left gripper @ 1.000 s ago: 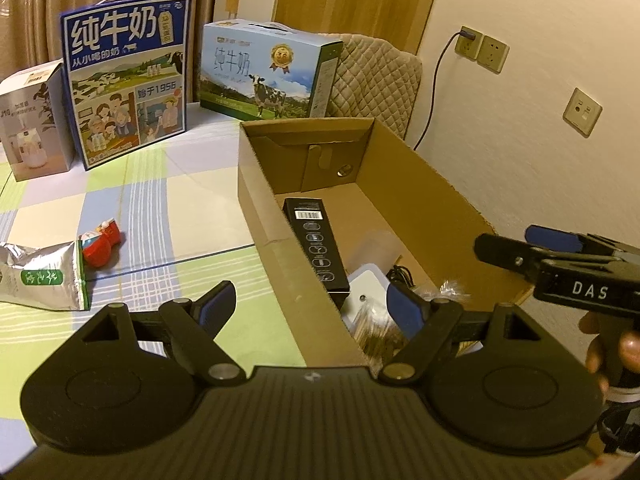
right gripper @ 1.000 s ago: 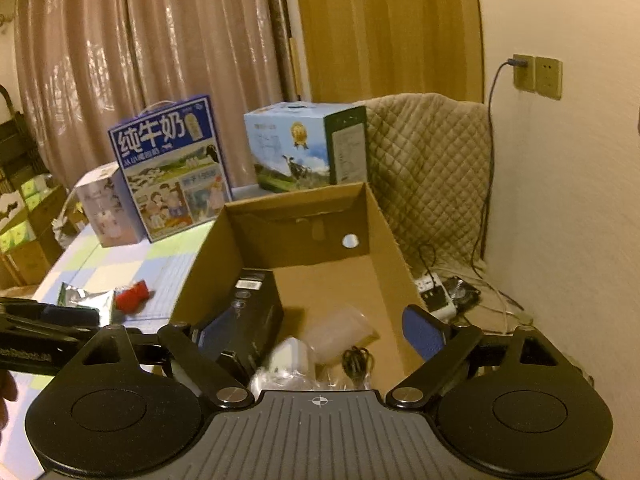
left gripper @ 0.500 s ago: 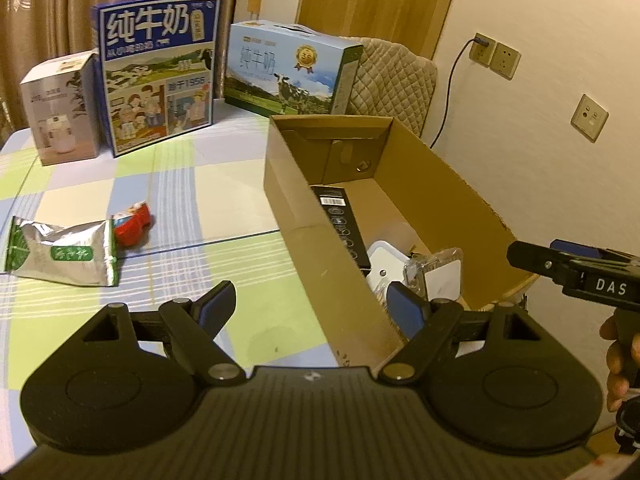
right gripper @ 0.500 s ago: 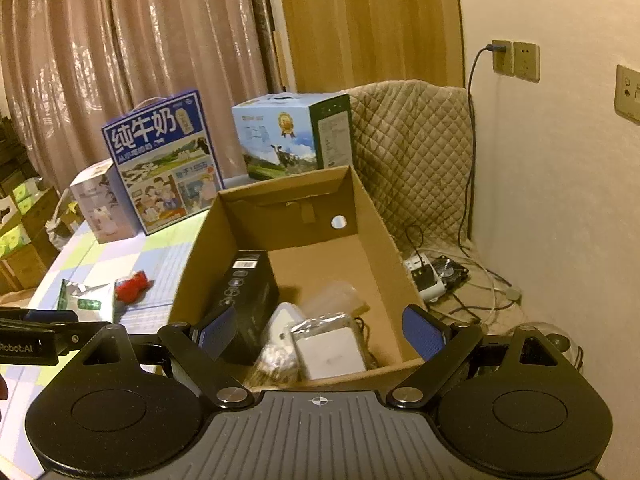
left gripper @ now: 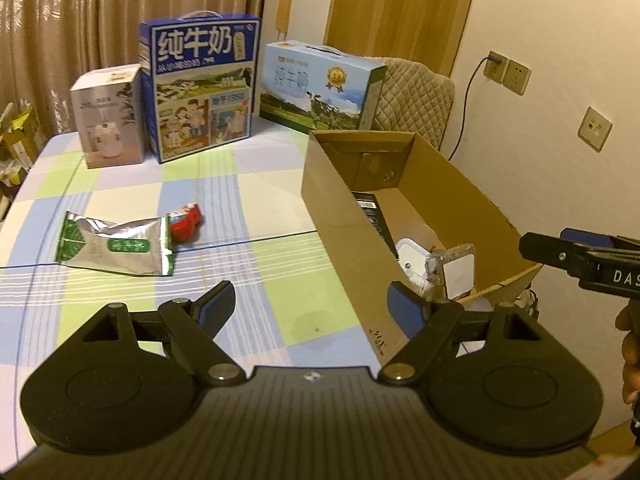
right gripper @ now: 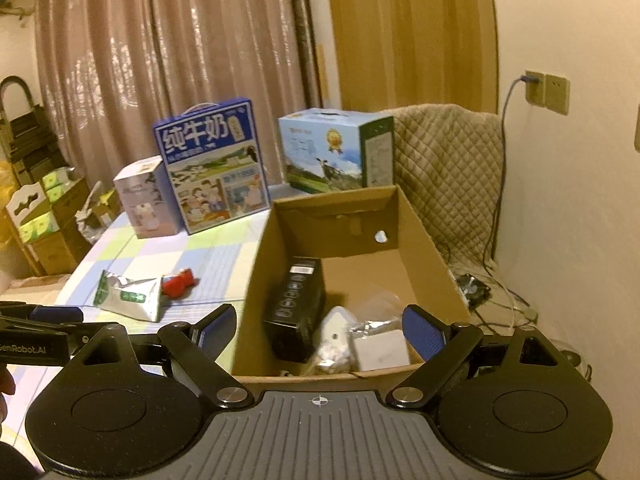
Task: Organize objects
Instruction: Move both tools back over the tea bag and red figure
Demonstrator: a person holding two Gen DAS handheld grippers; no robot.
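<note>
On the checked tablecloth (left gripper: 260, 196), listed left to right as I read it from my remote station:

Far row: white box (left gripper: 110, 120), tall blue milk carton (left gripper: 200, 88), lower milk carton (left gripper: 320, 88); all upright, well apart from my work area.

Loose items: silver-green pouch (left gripper: 116, 246) lying flat, with a small red packet (left gripper: 185, 222) touching its right end. Both are outside the box.

Left gripper (left gripper: 310, 306): jaws spread wide, holding nothing; it hangs over bare cloth, near the box's left wall.

Cardboard box (left gripper: 340, 216): open-topped, at the table's right edge. It holds a long black box (right gripper: 298, 310) against the left wall, a white plug (right gripper: 336, 330) and a white square in clear wrap (right gripper: 382, 348) at the near end.

Right gripper (right gripper: 320, 330): jaws wide apart, empty, over the box's near wall.

Step in hand: I judge both tools are free, between picks; pouch and packet are not yet stowed.

Next move: I would swing the left gripper leftward to the red packet and close on it.

Edges: the pouch is thin and flat, so it may slip.

Open room: plenty of bare cloth around the pouch; the box's far right floor is free.
</note>
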